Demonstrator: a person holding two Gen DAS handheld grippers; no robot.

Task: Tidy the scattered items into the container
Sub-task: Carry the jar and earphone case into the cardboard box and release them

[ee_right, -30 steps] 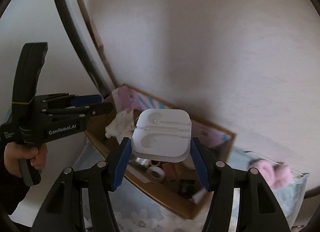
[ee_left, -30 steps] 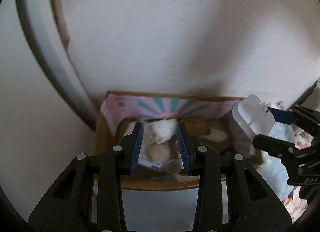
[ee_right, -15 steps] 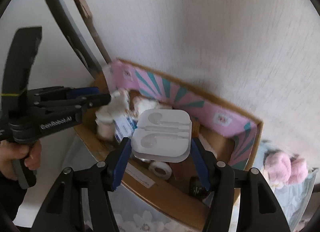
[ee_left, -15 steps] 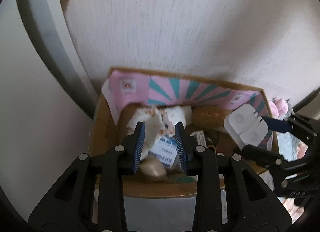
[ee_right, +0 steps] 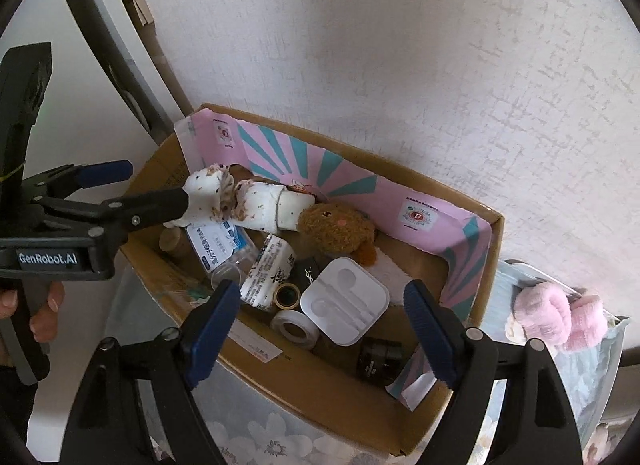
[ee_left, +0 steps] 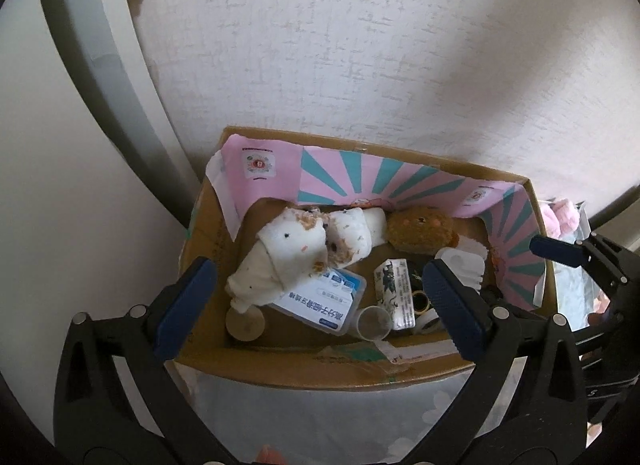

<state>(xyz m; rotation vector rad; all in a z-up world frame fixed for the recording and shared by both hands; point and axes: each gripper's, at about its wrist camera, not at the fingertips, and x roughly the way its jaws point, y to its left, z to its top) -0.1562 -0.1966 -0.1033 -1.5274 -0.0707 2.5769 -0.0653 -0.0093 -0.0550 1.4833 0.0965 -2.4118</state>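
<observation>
An open cardboard box (ee_left: 312,369) with a pink and teal liner stands against the wall. My left gripper (ee_left: 320,305) hangs open above its left half, over a white plush toy (ee_left: 280,261) and a blue-labelled plastic case (ee_left: 320,301) lying inside. My right gripper (ee_right: 322,327) is open over the box (ee_right: 320,381), nothing between its fingers. Below it a white earphone case (ee_right: 344,301) rests among the items. In the left wrist view the earphone case (ee_left: 464,265) is partly hidden behind a finger. A brown plush (ee_right: 336,229) lies by the back wall.
A tape roll (ee_right: 296,327), a wrapped packet (ee_right: 268,269) and a black object (ee_right: 378,357) also sit in the box. A pink fluffy item (ee_right: 560,317) lies in a light-blue tray right of the box. The wall is close behind. A hand (ee_right: 44,313) holds the left gripper (ee_right: 142,188).
Both grippers have opened. The white plush and the blue-labelled case dropped from the left one into the box, and the earphone case left the right one and now lies inside.
</observation>
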